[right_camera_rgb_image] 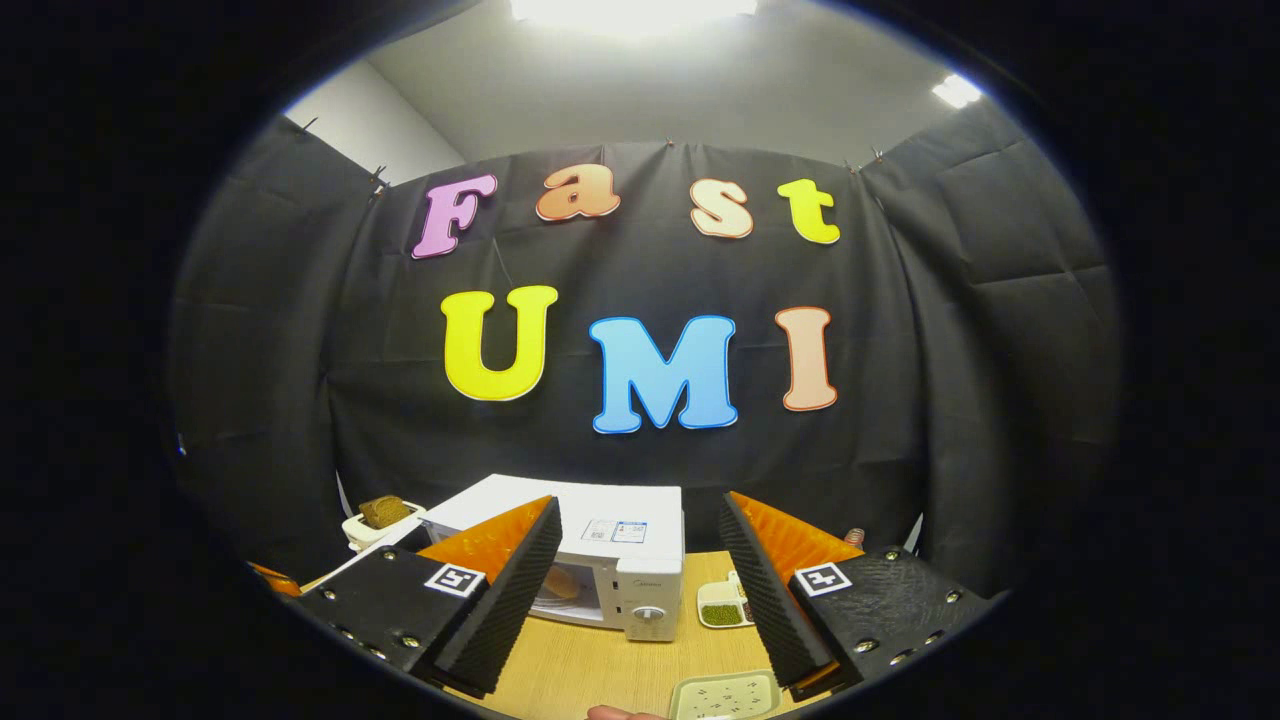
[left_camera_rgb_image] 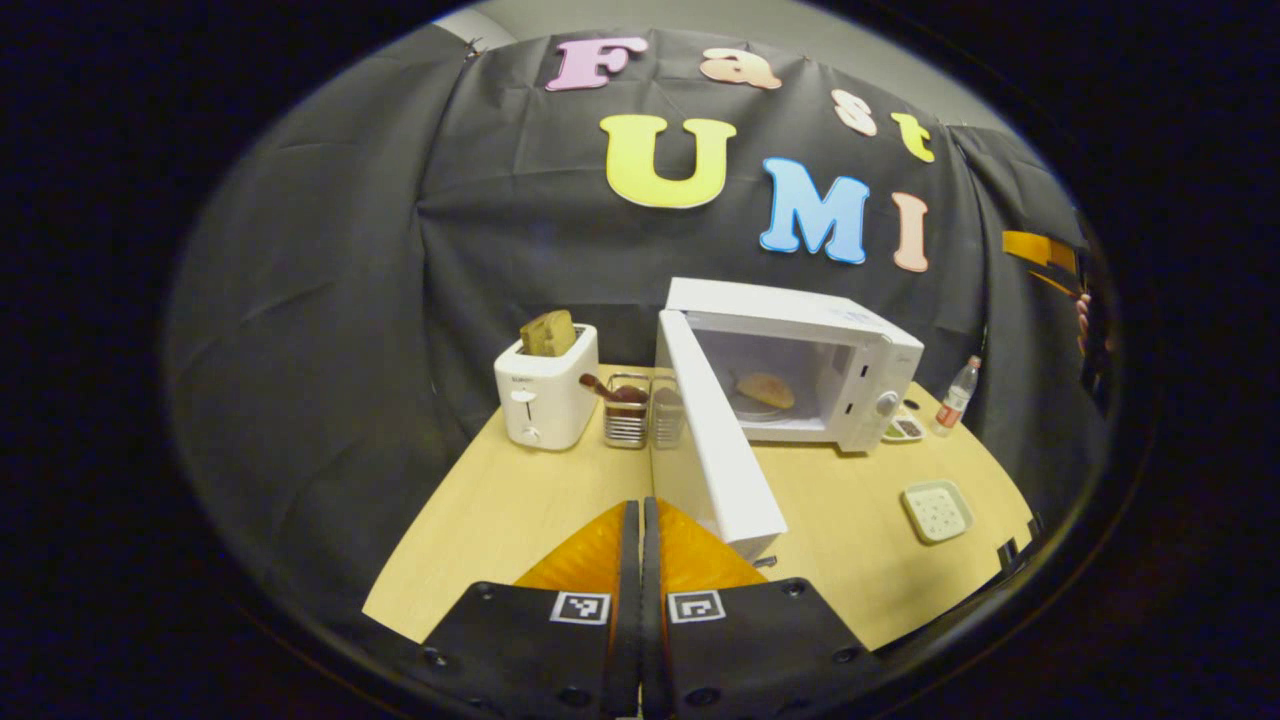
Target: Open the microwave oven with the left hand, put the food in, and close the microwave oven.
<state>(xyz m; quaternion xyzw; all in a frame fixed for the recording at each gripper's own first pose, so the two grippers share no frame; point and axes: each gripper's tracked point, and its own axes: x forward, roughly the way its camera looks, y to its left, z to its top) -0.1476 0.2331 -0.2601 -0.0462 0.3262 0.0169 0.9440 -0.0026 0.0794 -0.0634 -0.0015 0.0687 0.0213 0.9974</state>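
The white microwave (left_camera_rgb_image: pixel 850 345) stands at the back of the wooden table with its door (left_camera_rgb_image: pixel 715 440) swung wide open toward me. A flat tan piece of food (left_camera_rgb_image: pixel 765 388) lies on the plate inside. My left gripper (left_camera_rgb_image: pixel 640 508) is shut with nothing between its orange fingers, low over the table, just left of the door's free edge and apart from it. In the right gripper view, my right gripper (right_camera_rgb_image: pixel 640 500) is open and holds nothing, raised in front of the microwave (right_camera_rgb_image: pixel 620 545). The food (right_camera_rgb_image: pixel 562 582) shows inside the cavity.
A white toaster (left_camera_rgb_image: pixel 547 395) with bread stands left of the microwave, with a wire basket (left_camera_rgb_image: pixel 628 410) between them. To the right are a small dish (left_camera_rgb_image: pixel 905 428), a bottle (left_camera_rgb_image: pixel 955 395) and a white tray (left_camera_rgb_image: pixel 937 510). The tray (right_camera_rgb_image: pixel 725 695) lies below my right gripper.
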